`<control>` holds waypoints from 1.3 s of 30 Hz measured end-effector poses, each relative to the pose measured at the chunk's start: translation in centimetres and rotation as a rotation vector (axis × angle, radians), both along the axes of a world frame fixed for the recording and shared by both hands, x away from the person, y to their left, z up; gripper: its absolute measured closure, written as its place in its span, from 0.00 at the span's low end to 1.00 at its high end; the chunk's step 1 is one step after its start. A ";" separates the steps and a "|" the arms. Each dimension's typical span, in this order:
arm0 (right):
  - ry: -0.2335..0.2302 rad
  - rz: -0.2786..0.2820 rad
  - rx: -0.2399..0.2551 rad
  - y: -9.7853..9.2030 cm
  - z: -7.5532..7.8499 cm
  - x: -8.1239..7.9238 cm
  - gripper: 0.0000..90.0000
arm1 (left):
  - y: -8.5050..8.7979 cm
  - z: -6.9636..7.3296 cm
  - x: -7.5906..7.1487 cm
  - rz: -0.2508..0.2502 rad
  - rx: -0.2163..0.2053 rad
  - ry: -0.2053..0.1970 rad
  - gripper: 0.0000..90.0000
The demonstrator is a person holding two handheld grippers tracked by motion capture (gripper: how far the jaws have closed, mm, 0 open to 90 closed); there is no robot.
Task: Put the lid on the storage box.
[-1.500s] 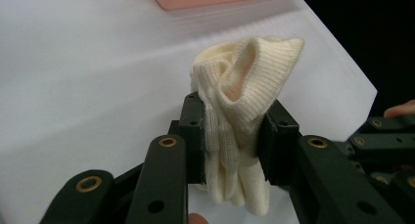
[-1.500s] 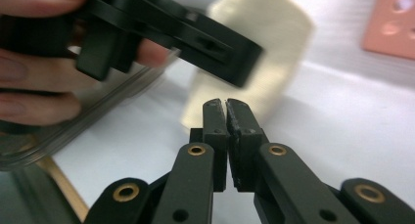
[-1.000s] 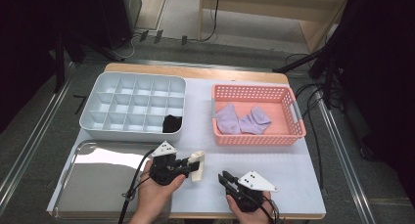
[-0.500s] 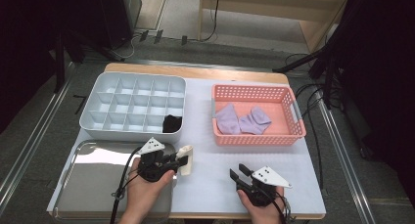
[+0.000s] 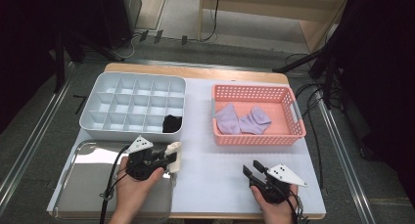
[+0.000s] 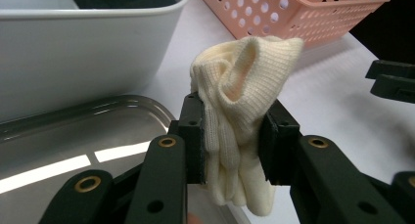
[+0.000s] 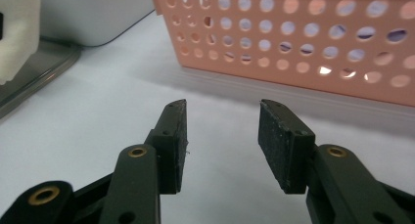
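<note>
Your two hands have drawn apart across the near part of the surface [image 5: 210, 180]. A second ago both hand-held grippers stood close together near the middle front; now the left one has shifted left, toward the metal tray [image 5: 88, 185], and the right one has shifted right, toward the near right corner.

The left hand-held gripper [image 5: 171, 157] pinches a cream sock [image 6: 240, 111]. In the left gripper view the bunched fabric sits pressed between both pads, with the loose end hanging below. The sock is held just above the right edge of the tray, directly in front of the grey divided box [image 5: 132, 106].

The right hand-held gripper [image 5: 254, 171] has just been opening. Its jaws now stand spread with nothing between them, as the right gripper view confirms, and the pink basket [image 7: 293, 43] lies beyond them.

Judgement: the sock is now carried by the left side alone. The likely next step is to place it in a free compartment of the divided box, next to the one already holding a black sock [image 5: 172, 123]. Two purple socks [image 5: 242, 120] remain in the basket.
</note>
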State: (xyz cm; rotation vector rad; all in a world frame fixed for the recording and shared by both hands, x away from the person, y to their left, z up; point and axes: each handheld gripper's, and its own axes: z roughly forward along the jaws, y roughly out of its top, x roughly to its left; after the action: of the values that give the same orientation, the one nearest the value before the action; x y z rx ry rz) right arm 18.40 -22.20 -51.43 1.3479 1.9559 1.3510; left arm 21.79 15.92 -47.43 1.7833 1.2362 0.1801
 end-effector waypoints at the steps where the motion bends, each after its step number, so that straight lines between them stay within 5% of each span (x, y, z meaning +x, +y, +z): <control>1: 0.000 -0.007 0.001 -0.2 0.0 0.0 0.60 | 0.1 0.0 0.0 0.000 0.000 -0.002 0.76; 26: -0.031 -0.055 0.010 -3.6 -0.1 1.3 0.44 | 3.5 0.3 -0.6 0.084 -0.013 -0.012 0.76; 39: -0.002 -0.094 0.011 -4.8 -0.3 1.6 0.32 | 5.7 0.5 -0.5 0.140 -0.005 -0.027 0.76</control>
State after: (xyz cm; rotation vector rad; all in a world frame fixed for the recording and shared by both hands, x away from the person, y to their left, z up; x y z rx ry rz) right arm 20.02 -27.01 -51.77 1.4243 1.8614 1.3211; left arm 21.28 21.59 -46.93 1.6855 1.3411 0.2802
